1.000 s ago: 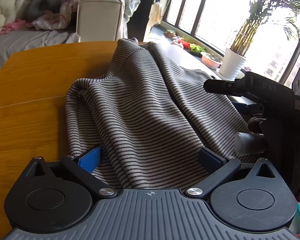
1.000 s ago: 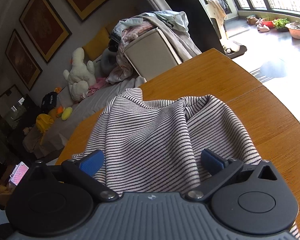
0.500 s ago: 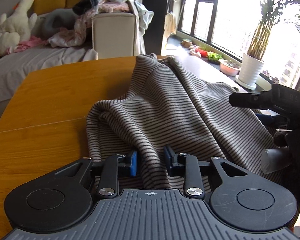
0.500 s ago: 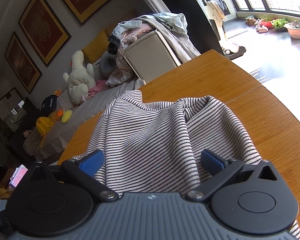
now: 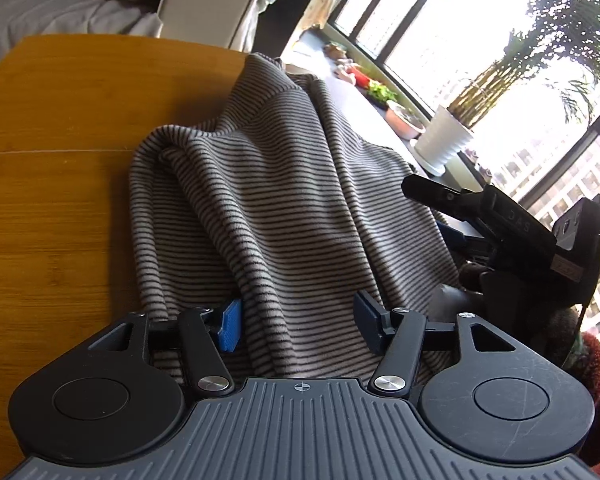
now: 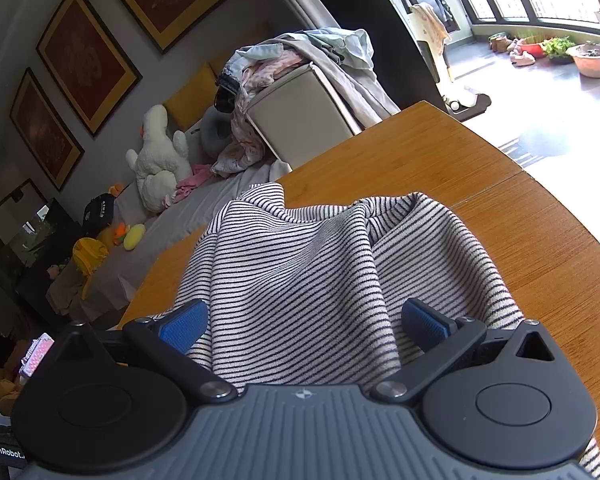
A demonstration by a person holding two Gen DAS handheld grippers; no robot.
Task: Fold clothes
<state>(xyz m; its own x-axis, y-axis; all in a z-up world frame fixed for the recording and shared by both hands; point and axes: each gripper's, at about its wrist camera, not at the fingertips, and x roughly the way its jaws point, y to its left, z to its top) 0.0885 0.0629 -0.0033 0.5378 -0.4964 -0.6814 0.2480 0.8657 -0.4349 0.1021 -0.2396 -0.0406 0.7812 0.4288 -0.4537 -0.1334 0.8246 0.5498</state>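
Straddling the rumpled striped garment [image 5: 284, 208] on the tabletop [image 5: 52, 200], your left tool [image 5: 298, 326] and right tool [image 6: 304, 326] sit spread; close on the near edge before lifting.

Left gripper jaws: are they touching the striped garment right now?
Cannot tell. The left wrist view shows the left gripper with jaws open around a ridge of the striped garment, but neither contact nor gap shows plainly.

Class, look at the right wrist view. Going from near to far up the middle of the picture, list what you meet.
Right gripper → striped garment → wooden table → beige box piled with clothes.
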